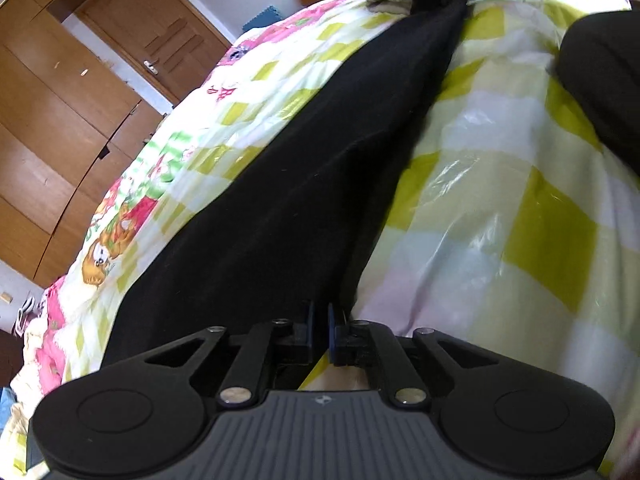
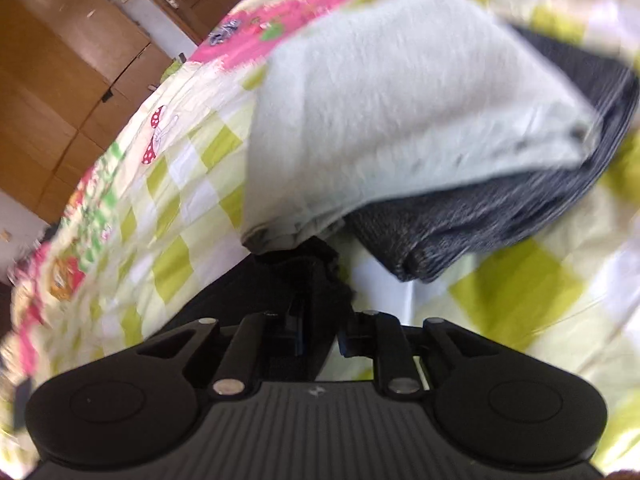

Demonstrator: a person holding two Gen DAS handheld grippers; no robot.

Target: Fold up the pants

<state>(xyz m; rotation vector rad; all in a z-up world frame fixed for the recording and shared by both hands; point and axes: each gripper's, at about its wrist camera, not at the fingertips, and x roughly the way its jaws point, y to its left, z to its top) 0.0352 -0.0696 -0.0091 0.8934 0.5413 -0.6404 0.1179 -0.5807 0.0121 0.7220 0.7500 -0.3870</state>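
A pair of black pants lay stretched along a bed covered by a quilt checked in yellow-green, white and pale pink, with cartoon pictures along its far edge.

From the left wrist view, the left gripper had its blue-padded fingers drawn close together, clamped on the near end of the pants. The black cloth ran straight ahead from the fingers, narrowing toward the far end of the bed, where the other gripper's dark frame showed at the top of the picture. To the right of the fingers, the quilt was bare and shiny. Far ahead and to the right lay another dark shape, too dim to identify. To the left and beyond the bed stood wooden wardrobe doors and a wooden room door.

From the right wrist view, which was blurred, the right gripper had its fingers nearly together, pinching a bunched fold of the black pants that rose between them. Just ahead of the fingers lay a pale grey-green folded garment, resting on a dark grey folded garment that stuck out ahead and to the right.
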